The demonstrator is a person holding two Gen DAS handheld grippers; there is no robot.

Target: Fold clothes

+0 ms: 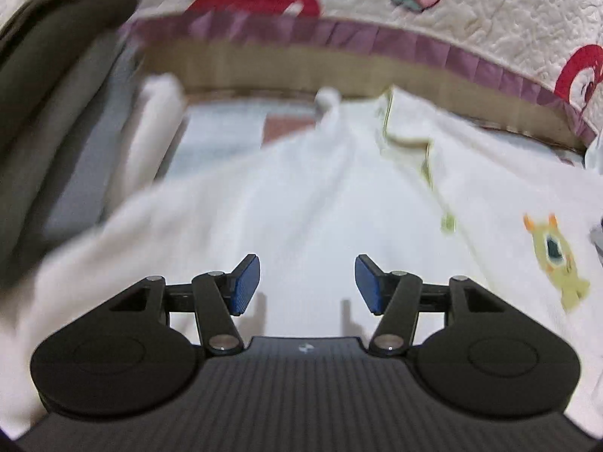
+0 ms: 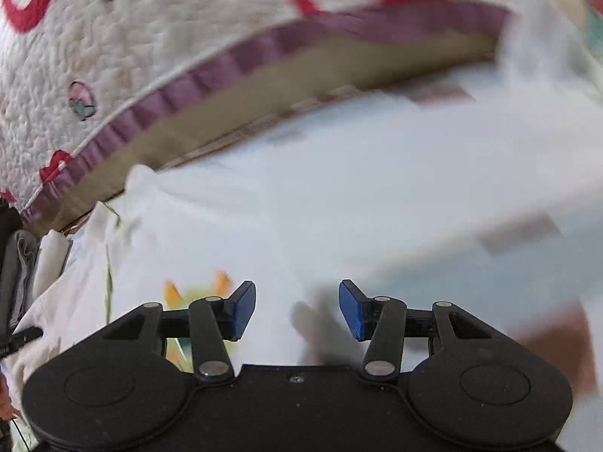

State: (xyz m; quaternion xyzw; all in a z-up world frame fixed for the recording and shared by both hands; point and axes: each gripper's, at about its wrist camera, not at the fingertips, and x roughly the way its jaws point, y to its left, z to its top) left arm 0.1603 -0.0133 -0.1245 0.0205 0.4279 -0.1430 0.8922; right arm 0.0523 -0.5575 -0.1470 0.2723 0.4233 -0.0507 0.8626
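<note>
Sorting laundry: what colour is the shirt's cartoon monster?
Yellow-green monster, orange horns; left wrist view.

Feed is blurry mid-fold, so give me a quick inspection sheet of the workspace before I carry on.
Surface: pale blue patterned sheet, mostly covered.
Job's things: white garment with green monster print spread out, wrinkled; folded clothes stack at its left.
Clutter: nothing seen.
Grippers: left gripper open, empty, above the garment; right gripper open, empty, above its other side.
Cables: nothing seen.
Surroundings: quilted strawberry-print bedspread with purple ruffle behind.
</note>
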